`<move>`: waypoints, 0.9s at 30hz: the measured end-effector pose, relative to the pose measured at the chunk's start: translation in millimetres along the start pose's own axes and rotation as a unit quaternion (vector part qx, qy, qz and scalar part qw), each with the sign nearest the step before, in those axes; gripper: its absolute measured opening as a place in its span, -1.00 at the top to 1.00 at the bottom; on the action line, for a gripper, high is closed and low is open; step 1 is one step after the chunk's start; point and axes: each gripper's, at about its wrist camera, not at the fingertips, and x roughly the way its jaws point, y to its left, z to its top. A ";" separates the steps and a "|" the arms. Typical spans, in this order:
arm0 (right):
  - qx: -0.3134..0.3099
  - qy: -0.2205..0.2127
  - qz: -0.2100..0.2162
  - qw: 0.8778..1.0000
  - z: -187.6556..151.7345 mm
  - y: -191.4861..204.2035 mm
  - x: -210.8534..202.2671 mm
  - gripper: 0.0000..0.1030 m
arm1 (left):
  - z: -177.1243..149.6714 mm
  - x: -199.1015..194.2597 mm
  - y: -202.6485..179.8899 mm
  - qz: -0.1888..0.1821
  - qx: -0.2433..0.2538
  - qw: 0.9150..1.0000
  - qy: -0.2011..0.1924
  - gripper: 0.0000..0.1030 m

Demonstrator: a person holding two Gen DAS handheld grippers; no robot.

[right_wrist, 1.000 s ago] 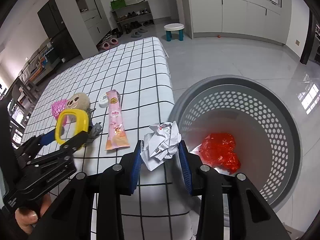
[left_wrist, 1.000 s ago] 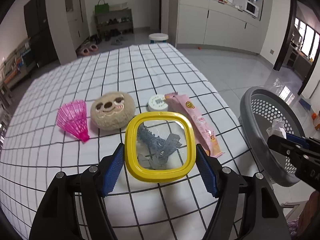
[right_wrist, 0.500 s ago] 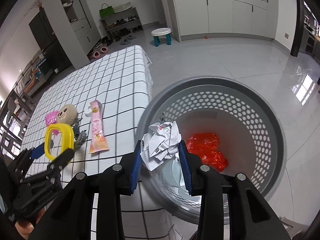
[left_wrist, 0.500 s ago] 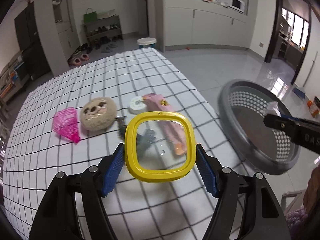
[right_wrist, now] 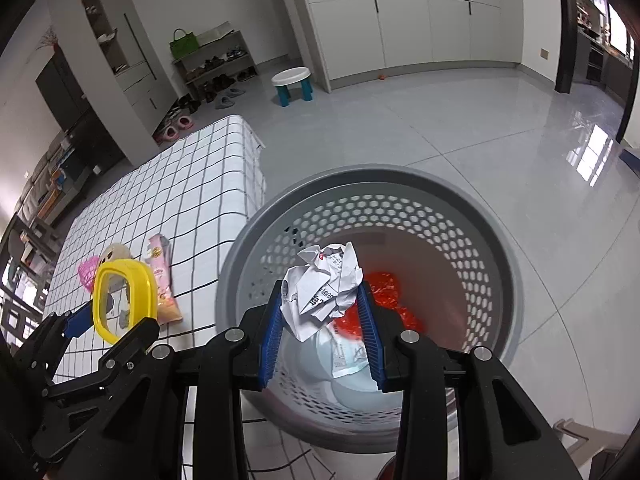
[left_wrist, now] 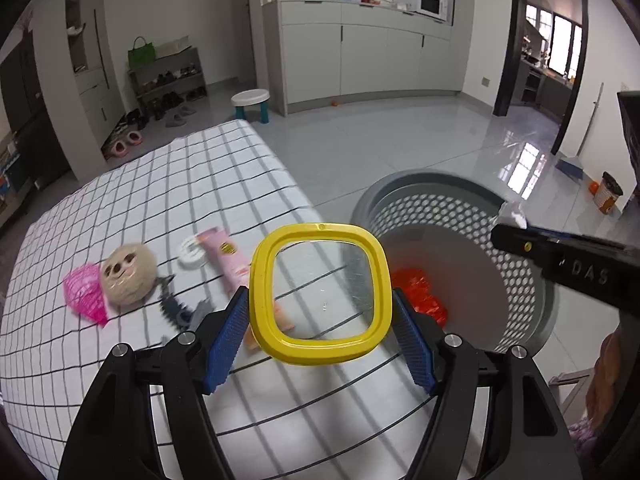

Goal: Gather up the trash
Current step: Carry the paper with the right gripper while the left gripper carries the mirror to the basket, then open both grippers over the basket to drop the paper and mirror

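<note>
**Crumpled paper held over the basket, yellow lid held over the surface edge**

Crumpled white paper ball (right_wrist: 322,290), creased and printed with dark and red marks, sits clamped between the blue ribbed fingers (right_wrist: 367,328) of the right gripper (right_wrist: 322,320), above the open mouth of the round grey perforated plastic basket (right_wrist: 508,280). Inside the basket lie a crinkled red plastic wrapper (right_wrist: 384,286) and a pale printed sheet.

The left gripper (left_wrist: 320,336) grips a yellow-rimmed, rounded-square clear lid (left_wrist: 320,292) by its two side edges, its flat face turned toward the camera, at the edge of the white black-gridded cloth surface (left_wrist: 180,184).

On that surface a long pink snack packet (left_wrist: 228,256) lies with its long axis running away from the camera, beside a white round cap (left_wrist: 192,254), a beige plush sloth face (left_wrist: 128,274), a pink mesh piece (left_wrist: 86,296) and a grey toothed hair clip (left_wrist: 180,312).
</note>
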 end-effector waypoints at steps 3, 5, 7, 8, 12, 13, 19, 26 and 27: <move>0.006 -0.004 -0.004 1.000 2.8 -7.2 -3.3 0.32 | 7.8 3.5 -11.2 -0.009 0.002 1.000 -0.002 -0.32; 0.013 -0.006 -0.005 1.000 5.1 -11.8 -5.0 0.32 | 12.8 6.6 -19.0 -0.016 0.004 1.000 -0.002 -0.32; 0.017 -0.008 -0.006 1.000 7.1 -15.7 -6.0 0.32 | 16.4 9.5 -25.1 -0.020 0.006 1.000 -0.001 -0.32; 0.019 -0.009 -0.006 1.000 7.5 -17.4 -6.9 0.32 | 17.5 10.6 -27.0 -0.021 0.006 1.000 0.000 -0.32; 0.020 -0.010 -0.010 1.000 4.7 -22.8 -9.4 0.32 | 20.7 14.2 -36.5 -0.025 0.007 1.000 0.000 -0.32; 0.021 -0.008 -0.012 1.000 3.8 -24.0 -8.6 0.32 | 21.1 15.3 -38.9 -0.025 0.009 1.000 0.000 -0.32; 0.029 -0.001 -0.021 0.999 0.8 -37.7 -6.1 0.32 | 18.8 24.0 -47.6 -0.030 0.012 0.999 0.010 -0.32; 0.043 0.007 -0.028 0.999 0.8 -52.8 -3.6 0.32 | 24.5 33.3 -55.5 -0.038 0.019 0.999 0.020 -0.32; 0.044 0.007 -0.029 0.999 0.9 -53.6 -3.7 0.32 | 25.6 34.5 -56.6 -0.040 0.020 0.999 0.021 -0.32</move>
